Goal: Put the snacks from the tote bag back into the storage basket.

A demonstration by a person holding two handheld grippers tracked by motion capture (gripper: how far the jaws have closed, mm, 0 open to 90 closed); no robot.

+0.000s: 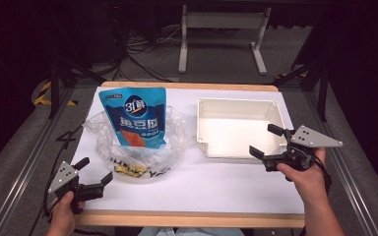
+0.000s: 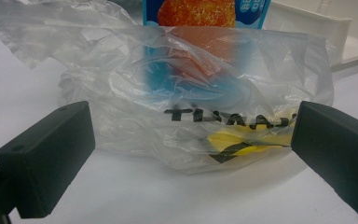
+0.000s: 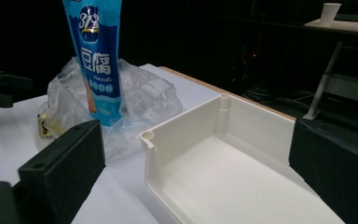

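Nothing looks moved yet: the blue pouch [image 1: 134,118] stands in the plastic bag [image 1: 139,147] toward the table's [image 1: 202,191] left edge, and the white tray [image 1: 238,125] sits bare toward its right edge. The left gripper [image 1: 94,178] and right gripper [image 1: 267,143] both gape wide, grasping nothing.

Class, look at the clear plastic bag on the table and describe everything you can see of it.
The clear plastic bag is thin, crinkled, see-through film with black lettering and a yellow mark on its near side. It sits open-mouthed on the white table, left of the white tray. A blue snack pouch stands upright in it, its top sticking out. Neither gripper touches it; the open left gripper faces it from nearby.
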